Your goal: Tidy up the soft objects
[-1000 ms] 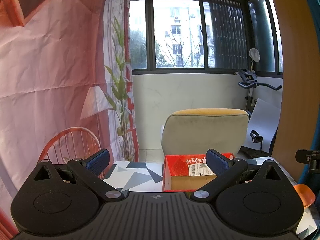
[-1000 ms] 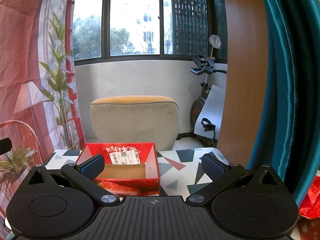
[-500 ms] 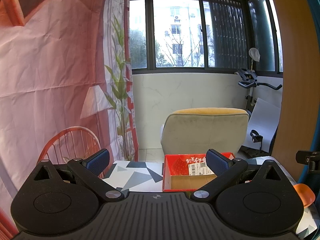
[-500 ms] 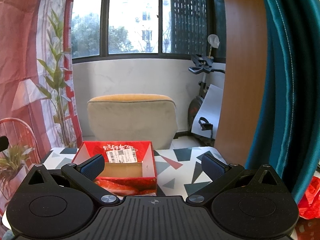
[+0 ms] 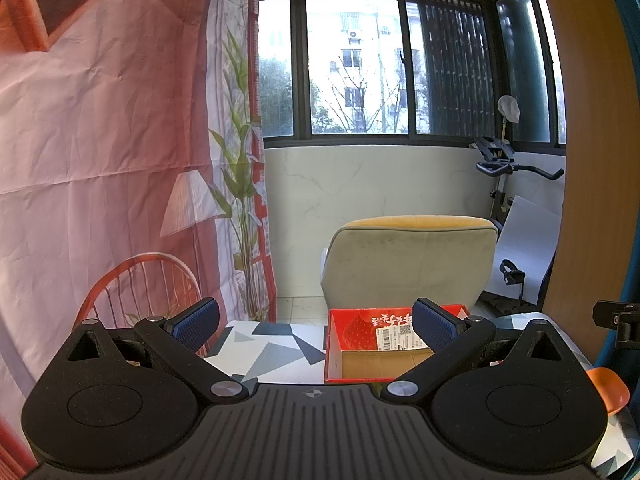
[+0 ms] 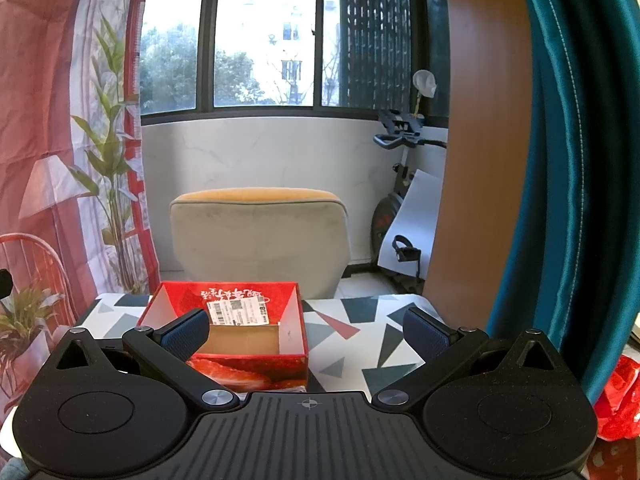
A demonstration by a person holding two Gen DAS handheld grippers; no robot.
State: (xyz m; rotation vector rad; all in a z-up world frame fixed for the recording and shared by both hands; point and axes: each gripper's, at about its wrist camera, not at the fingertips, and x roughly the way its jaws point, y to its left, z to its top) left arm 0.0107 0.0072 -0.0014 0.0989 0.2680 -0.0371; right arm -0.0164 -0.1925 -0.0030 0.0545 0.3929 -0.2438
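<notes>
while both tools hang low over the near edge of the table (image 6: 352, 344), the left gripper (image 5: 316, 326) and the right gripper (image 6: 306, 330) each have their jaws spread wide with nothing between the blue pads. just beyond them a red box (image 6: 294, 322) stands open on the patterned tabletop, a white shipping label (image 6: 238, 312) stuck on its inner far wall; its bare cardboard floor shows, and in the left view (image 5: 332, 340) the right pad covers part of its far corner. a crumpled red soft thing (image 6: 618, 404) lies at the right edge, off beside the right gripper and apart from the box. an orange object (image 5: 610, 386) peeks out past the left gripper's body. behind the table stand a beige chair (image 6: 258, 236), an exercise bike (image 6: 396, 200), then the window (image 5: 356, 64).
</notes>
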